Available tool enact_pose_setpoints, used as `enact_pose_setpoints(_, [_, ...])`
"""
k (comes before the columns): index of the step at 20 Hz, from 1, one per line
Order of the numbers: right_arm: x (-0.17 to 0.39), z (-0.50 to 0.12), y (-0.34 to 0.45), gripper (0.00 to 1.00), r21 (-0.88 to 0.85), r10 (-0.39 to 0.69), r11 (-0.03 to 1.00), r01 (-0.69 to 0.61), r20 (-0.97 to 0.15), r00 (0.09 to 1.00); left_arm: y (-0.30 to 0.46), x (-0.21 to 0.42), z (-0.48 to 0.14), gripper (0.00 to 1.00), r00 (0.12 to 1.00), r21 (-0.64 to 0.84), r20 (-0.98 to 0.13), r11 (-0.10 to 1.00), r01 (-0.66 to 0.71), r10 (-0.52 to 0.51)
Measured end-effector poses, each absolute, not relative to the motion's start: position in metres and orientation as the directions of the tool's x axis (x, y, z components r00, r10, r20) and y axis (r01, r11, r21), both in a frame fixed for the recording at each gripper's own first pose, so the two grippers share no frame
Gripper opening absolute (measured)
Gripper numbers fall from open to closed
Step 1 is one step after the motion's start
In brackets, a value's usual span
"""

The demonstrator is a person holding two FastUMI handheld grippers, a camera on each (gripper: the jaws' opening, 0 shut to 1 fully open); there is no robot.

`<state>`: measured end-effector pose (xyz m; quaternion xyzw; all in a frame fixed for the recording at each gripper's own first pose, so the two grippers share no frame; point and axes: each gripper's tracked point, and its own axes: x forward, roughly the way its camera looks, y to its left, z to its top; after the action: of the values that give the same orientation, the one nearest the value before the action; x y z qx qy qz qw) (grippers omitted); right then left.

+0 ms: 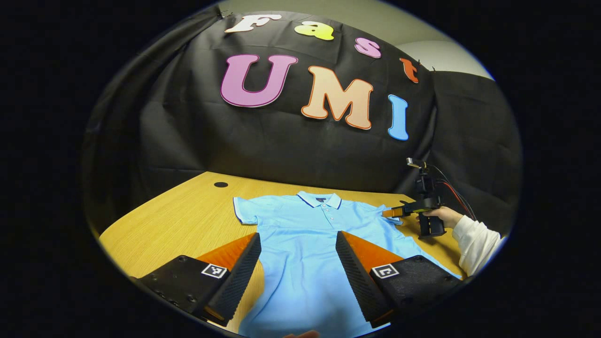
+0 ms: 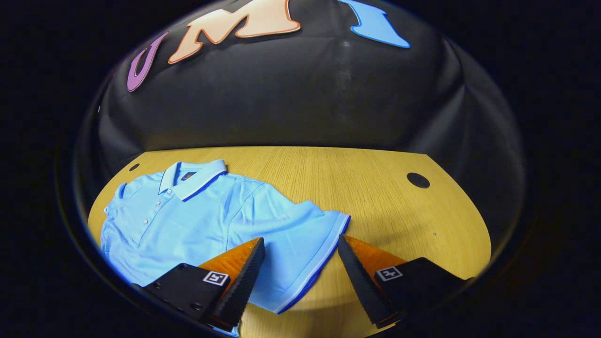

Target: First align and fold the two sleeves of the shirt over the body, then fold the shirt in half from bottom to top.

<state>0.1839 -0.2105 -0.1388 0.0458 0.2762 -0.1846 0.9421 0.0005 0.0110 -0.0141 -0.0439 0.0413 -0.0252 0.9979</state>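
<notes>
A light blue polo shirt (image 1: 310, 234) lies flat and face up on the wooden table (image 1: 188, 211), collar toward the booth wall. My left gripper (image 1: 298, 244) hovers open over the shirt's body, its fingers spread wide with nothing between them. In the left gripper view the right gripper (image 1: 399, 212), held by a hand (image 1: 443, 216), sits at the shirt's right sleeve. In the right gripper view the shirt (image 2: 197, 220) spreads to the left and its dark-trimmed sleeve (image 2: 305, 249) lies between the open fingers of my right gripper (image 2: 300, 249); the fingers do not press on it.
Bare wooden tabletop (image 2: 385, 202) extends right of the sleeve, with a round cable hole (image 2: 418, 180). Another hole (image 1: 220, 184) sits near the table's back left. The black cloth wall stands close behind the table. A white sleeve (image 1: 476, 241) of the person reaches in from the right.
</notes>
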Motion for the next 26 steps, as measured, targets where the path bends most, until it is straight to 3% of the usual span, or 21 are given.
enact_pose_setpoints(1, [0.186, -0.138, -0.209, 0.98, -0.003, -0.312, 0.93, 0.368, -0.535, 0.785, 0.01, 0.0, -0.014, 0.95, 0.995, -0.09, -0.081, 0.995, 0.05, -0.057])
enact_pose_setpoints(3, [0.188, -0.139, -0.206, 0.91, 0.013, -0.308, 0.928, 0.372, -0.535, 0.787, 0.007, 0.002, -0.014, 0.95, 0.995, -0.09, -0.082, 0.994, 0.055, -0.063])
enact_pose_setpoints(4, [0.189, -0.14, -0.206, 0.82, 0.022, -0.303, 0.928, 0.372, -0.538, 0.787, 0.008, 0.001, -0.014, 0.95, 0.995, -0.091, -0.082, 0.994, 0.057, -0.065])
enact_pose_setpoints(5, [0.189, -0.14, -0.204, 0.7, 0.032, -0.297, 0.928, 0.372, -0.543, 0.785, 0.008, 0.001, -0.014, 0.95, 0.994, -0.093, -0.085, 0.994, 0.057, -0.065])
enact_pose_setpoints(6, [0.189, -0.139, -0.203, 0.49, 0.046, -0.285, 0.929, 0.367, -0.544, 0.789, 0.008, 0.001, -0.017, 0.95, 0.994, -0.094, -0.088, 0.994, 0.056, -0.064])
enact_pose_setpoints(7, [0.187, -0.139, -0.201, 0.46, 0.075, -0.272, 0.923, 0.377, -0.567, 0.777, 0.008, 0.002, -0.017, 0.95, 0.994, -0.096, -0.091, 0.994, 0.054, -0.063])
enact_pose_setpoints(8, [0.186, -0.139, -0.2, 0.18, 0.091, -0.263, 0.921, 0.379, -0.572, 0.777, 0.008, 0.001, -0.018, 0.95, 0.994, -0.097, -0.093, 0.994, 0.054, -0.063])
enact_pose_setpoints(9, [0.187, -0.141, -0.202, 0.2, 0.09, -0.263, 0.92, 0.381, -0.577, 0.773, 0.008, 0.001, -0.018, 0.96, 0.994, -0.097, -0.095, 0.994, 0.054, -0.063])
enact_pose_setpoints(12, [0.182, -0.142, -0.198, 0.06, 0.109, -0.248, 0.918, 0.382, -0.596, 0.763, 0.008, -0.001, -0.015, 0.96, 0.994, -0.095, -0.088, 0.994, 0.056, -0.064])
enact_pose_setpoints(21, [0.184, -0.117, -0.203, 0.02, 0.031, -0.328, 0.913, 0.408, -0.539, 0.776, 0.009, -0.003, -0.011, 0.95, 0.995, -0.088, -0.079, 0.995, 0.054, -0.061])
enact_pose_setpoints(26, [0.191, -0.081, -0.185, 0.02, 0.103, -0.296, 0.916, 0.387, -0.478, 0.827, 0.011, -0.005, -0.007, 0.95, 0.996, -0.077, -0.069, 0.996, 0.051, -0.056])
